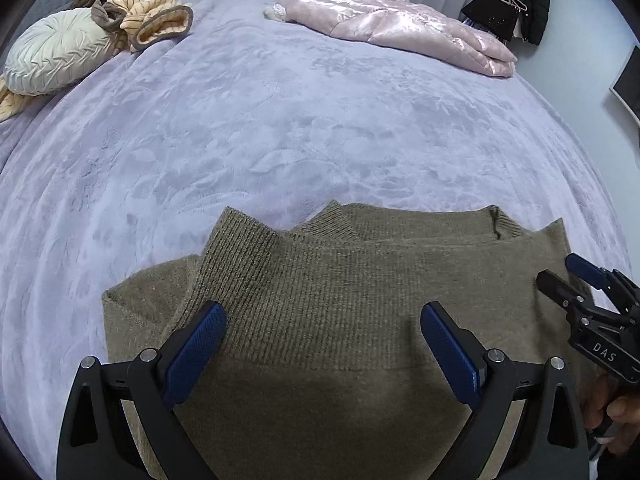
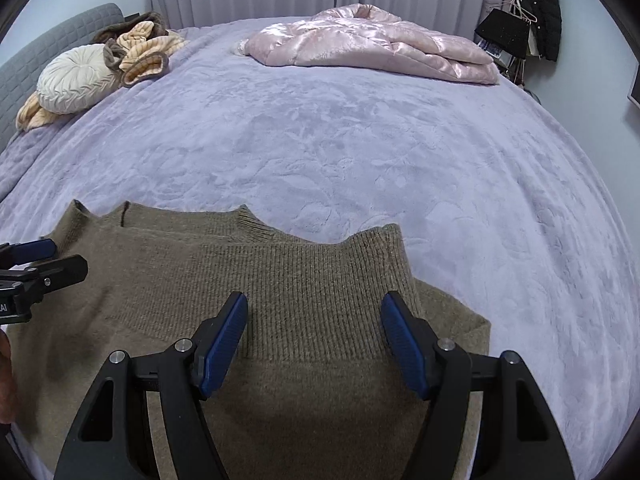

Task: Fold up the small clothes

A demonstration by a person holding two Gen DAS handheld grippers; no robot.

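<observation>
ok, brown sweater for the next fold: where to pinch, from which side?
Judging by its pose: the sweater lies flat on the bed, its ribbed edges piled at the far side. Take that far ribbed edge near each outer corner, coming down from above; left gripper and right gripper are open over it.

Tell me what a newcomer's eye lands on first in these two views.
First, the olive-brown knit sweater lying partly folded at the near edge of the lavender bedspread, with the left gripper and the right gripper both open above it, nothing between their blue pads. Next, the shiny pink padded jacket heaped at the far side of the bed, and the round cream pillow by the headboard at far left.
</observation>
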